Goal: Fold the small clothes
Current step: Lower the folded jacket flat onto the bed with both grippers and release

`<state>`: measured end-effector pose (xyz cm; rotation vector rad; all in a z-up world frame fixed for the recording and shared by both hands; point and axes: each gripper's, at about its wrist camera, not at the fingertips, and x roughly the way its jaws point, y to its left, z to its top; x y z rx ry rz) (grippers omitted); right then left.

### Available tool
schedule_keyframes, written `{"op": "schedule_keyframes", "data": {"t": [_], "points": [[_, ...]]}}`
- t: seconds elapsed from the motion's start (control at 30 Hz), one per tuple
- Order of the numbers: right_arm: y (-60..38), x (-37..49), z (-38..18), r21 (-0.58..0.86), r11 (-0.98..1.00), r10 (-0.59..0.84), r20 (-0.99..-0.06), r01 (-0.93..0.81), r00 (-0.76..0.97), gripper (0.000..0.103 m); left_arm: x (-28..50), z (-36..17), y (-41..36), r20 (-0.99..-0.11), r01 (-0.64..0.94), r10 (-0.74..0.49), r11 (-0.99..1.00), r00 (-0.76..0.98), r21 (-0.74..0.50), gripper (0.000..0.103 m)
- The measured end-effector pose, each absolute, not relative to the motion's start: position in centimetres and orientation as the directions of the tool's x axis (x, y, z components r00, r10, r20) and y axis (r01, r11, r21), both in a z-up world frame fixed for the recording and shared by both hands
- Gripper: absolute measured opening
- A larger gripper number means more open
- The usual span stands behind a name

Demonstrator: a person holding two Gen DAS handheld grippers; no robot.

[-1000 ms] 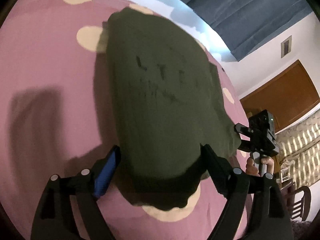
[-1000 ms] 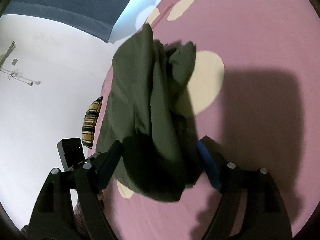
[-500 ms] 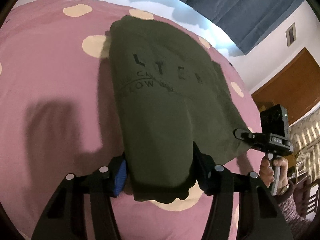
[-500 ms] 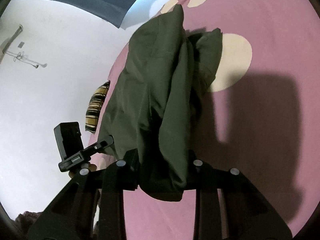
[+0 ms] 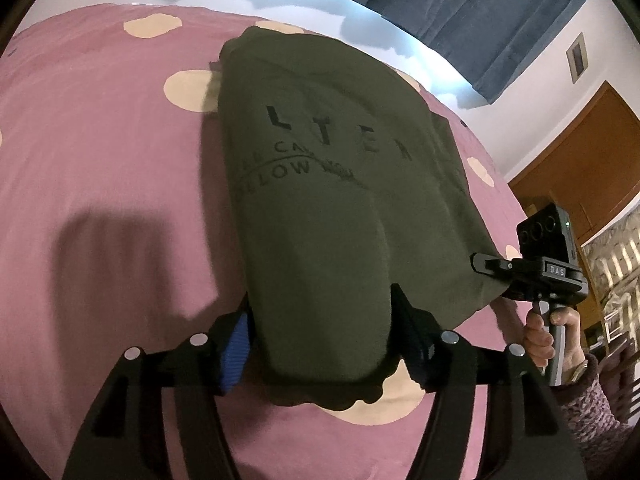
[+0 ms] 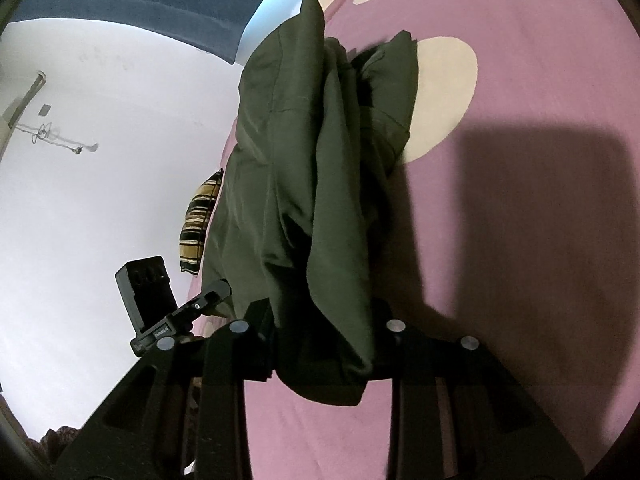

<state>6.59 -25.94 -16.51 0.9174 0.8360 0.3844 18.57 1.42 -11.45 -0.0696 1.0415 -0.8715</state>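
The shirt (image 5: 320, 208) hangs between my grippers, lifted off the bedspread (image 5: 100, 160), its far end trailing ahead on it; I judge the fold barely started. My left gripper (image 5: 320, 332) pinches one near corner, my right gripper (image 6: 320, 320) is clamped tight on the other bunched corner.

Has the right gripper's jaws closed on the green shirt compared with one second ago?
Yes. The right gripper jaws stood wide apart beside the green shirt; now they press inward on it, above the pink bedsheet.
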Motion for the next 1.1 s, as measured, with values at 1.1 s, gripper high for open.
{"op": "schedule_keyframes", "data": {"t": [1.1], "points": [[-24.9,2.7,-14.2,0.787,0.614,0.481,-0.433,0.059,0.762,0.069,12.3,-10.5,2.9,-0.773,0.467,-0.383,0.875,0.506,-0.128,0.088]]}}
